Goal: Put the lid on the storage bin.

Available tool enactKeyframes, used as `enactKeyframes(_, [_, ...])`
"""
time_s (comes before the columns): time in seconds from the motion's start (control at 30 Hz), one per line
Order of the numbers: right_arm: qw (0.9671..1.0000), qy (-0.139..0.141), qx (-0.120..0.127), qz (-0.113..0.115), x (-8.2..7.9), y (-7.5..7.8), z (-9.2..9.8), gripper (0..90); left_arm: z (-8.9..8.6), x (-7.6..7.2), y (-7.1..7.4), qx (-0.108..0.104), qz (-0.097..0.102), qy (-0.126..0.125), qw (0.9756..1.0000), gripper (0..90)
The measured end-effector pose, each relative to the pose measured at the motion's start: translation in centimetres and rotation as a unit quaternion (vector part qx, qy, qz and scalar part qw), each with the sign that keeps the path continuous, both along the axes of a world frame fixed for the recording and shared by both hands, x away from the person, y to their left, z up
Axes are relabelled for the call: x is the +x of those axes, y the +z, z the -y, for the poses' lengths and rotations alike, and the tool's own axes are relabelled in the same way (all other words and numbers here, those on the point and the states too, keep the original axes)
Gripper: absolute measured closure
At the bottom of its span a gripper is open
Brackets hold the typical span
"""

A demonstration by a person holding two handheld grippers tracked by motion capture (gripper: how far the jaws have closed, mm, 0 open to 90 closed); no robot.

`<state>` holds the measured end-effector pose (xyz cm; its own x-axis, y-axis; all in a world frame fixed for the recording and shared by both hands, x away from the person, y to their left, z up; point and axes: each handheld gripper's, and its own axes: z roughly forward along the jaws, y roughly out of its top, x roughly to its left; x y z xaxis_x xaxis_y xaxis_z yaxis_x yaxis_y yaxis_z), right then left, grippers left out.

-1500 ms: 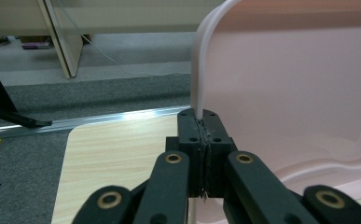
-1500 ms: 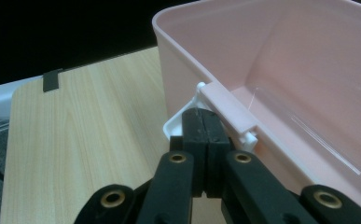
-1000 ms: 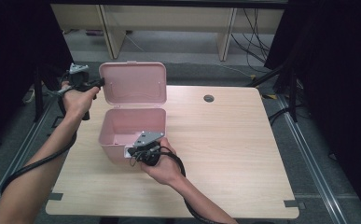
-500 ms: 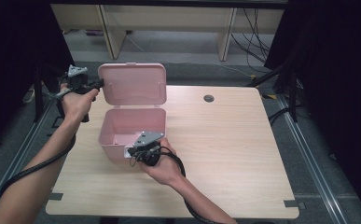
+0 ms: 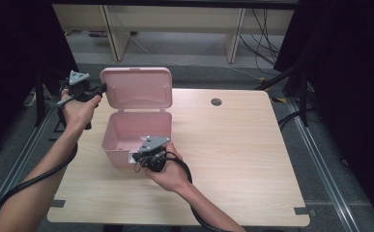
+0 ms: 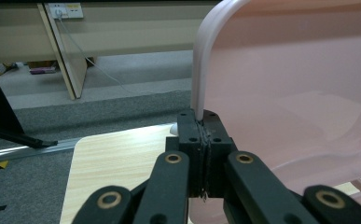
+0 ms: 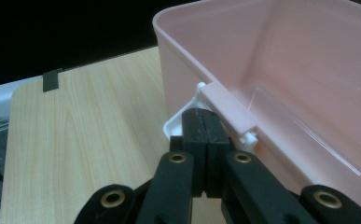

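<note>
A pink plastic box (image 5: 126,131) stands on the left half of the wooden table (image 5: 237,145), its hinged lid (image 5: 136,89) raised upright behind it. My left gripper (image 5: 102,88) is shut on the lid's left rim; in the left gripper view the pale rim (image 6: 199,93) runs straight into the closed tips (image 6: 201,119). My right gripper (image 5: 135,157) is at the box's front wall, shut. In the right gripper view its tips (image 7: 205,114) lie against the white latch (image 7: 171,129) under the box rim (image 7: 227,107). The box (image 7: 290,60) looks empty inside.
A round cable hole (image 5: 216,102) sits near the table's far edge. Black tape marks (image 5: 300,210) lie on the front corners. Beyond the table are wooden shelf legs (image 5: 113,34) and loose cables on a grey floor. Dark curtains flank both sides.
</note>
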<state>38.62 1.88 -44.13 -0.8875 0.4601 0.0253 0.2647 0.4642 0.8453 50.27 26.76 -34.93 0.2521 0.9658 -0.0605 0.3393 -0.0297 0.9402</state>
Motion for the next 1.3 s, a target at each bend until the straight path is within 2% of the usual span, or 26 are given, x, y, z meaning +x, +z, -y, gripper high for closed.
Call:
enactKeyframes(0.47, [1.0000,0.003,0.001,0.008,0.1,0.0,0.0,90.0,0.0,-1.0,-0.3,0.007,0.014,-0.002,0.9999,88.5])
enactKeyframes(0.77, [1.0000,0.006,-0.005,0.005,0.1,0.0,0.1,90.0,0.1,-1.7,-0.5,0.009,0.019,0.000,0.9998,88.5])
enactKeyframes(0.97, [1.0000,0.004,0.001,0.009,0.1,-0.1,0.0,90.0,0.0,-2.1,-0.6,0.015,0.025,-0.002,0.9996,88.5])
enactKeyframes(1.23, [1.0000,0.002,0.001,0.006,0.1,0.0,0.0,90.0,0.0,-2.8,-0.8,0.020,0.029,-0.004,0.9994,88.4])
enactKeyframes(1.3, [1.0000,-0.003,0.001,-0.001,0.0,0.0,0.0,90.0,0.0,-2.9,-0.8,0.020,0.030,-0.004,0.9993,88.4])
